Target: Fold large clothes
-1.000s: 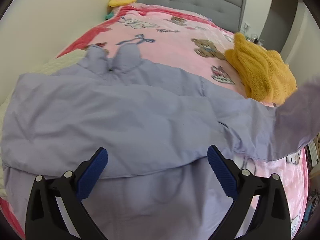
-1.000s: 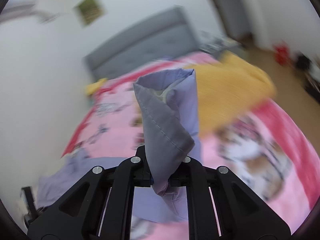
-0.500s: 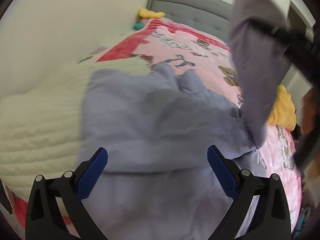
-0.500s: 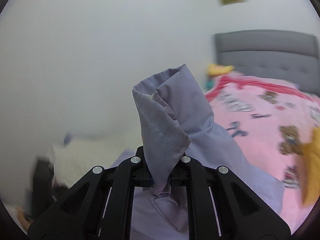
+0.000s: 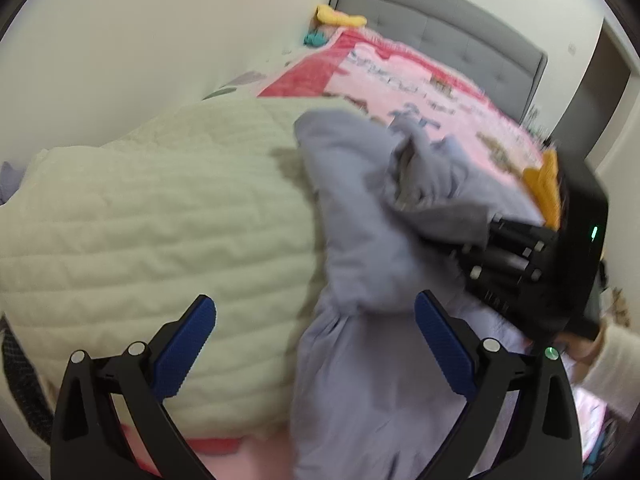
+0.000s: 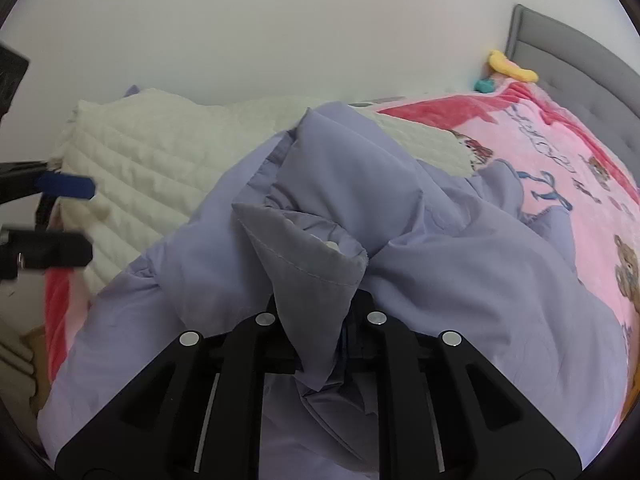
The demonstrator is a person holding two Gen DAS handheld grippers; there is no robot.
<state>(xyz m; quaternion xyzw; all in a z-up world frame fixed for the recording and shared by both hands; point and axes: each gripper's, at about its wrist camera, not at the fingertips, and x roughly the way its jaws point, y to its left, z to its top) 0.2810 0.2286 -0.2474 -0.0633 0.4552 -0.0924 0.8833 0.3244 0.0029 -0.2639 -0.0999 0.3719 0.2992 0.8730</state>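
Over the bed (image 6: 568, 168), the right gripper (image 6: 316, 344) pinches the lilac jacket's (image 6: 460, 272) sleeve cuff (image 6: 304, 256) while the left gripper (image 5: 316, 344) hangs spread, holding nothing.

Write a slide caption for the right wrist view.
Right gripper clamps a lavender jacket sleeve cuff over the bed.

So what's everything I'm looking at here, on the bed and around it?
Jacket: one, lavender, spread on the bed, its sleeve cuff lifted across the body.
Quilt: one, cream, bunched beside the jacket near the wall.
Blanket: one, pink with bears and red border, covering the bed.
Headboard: one, grey, at the far end.
Yellow toy: one, by the headboard, with something teal beside it.
Orange cloth: one, on the blanket, partly hidden.
Left gripper: black with blue pads, open, hovering empty.
Right gripper: black, shut on the cuff.
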